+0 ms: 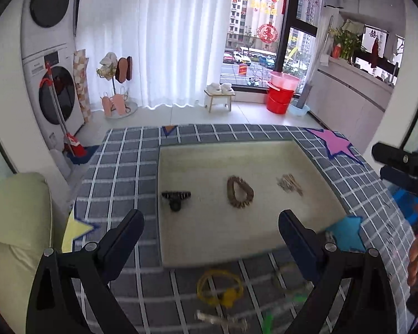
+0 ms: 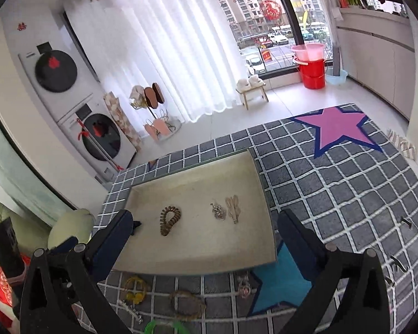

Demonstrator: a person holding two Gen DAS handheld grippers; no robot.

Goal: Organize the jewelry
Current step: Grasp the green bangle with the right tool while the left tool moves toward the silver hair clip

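Note:
A cream tray (image 1: 223, 156) lies on a grey checked rug. In it are a black claw clip (image 1: 176, 199), a brown beaded bracelet (image 1: 239, 192) and a silver chain pile (image 1: 289, 184). My left gripper (image 1: 211, 215) hovers open over the tray's near half, holding nothing. My right gripper (image 2: 206, 217) is wide open above the tray (image 2: 197, 183), also empty. Beyond it lie the brown bracelet (image 2: 170, 220), the silver chain (image 2: 218, 211) and a beige hair piece (image 2: 232, 208). The right gripper's dark tips (image 1: 398, 164) show at the right edge of the left wrist view.
Loose pieces lie on the rug before the tray: a yellow bracelet (image 1: 218, 286), a brown ring bracelet (image 2: 188, 304), a pink piece (image 2: 243, 286), a green bangle (image 2: 164, 327) and a silver clip (image 2: 131, 311). A pale green cushion (image 1: 14, 222) sits left. Stacked washers (image 2: 69, 111) stand behind.

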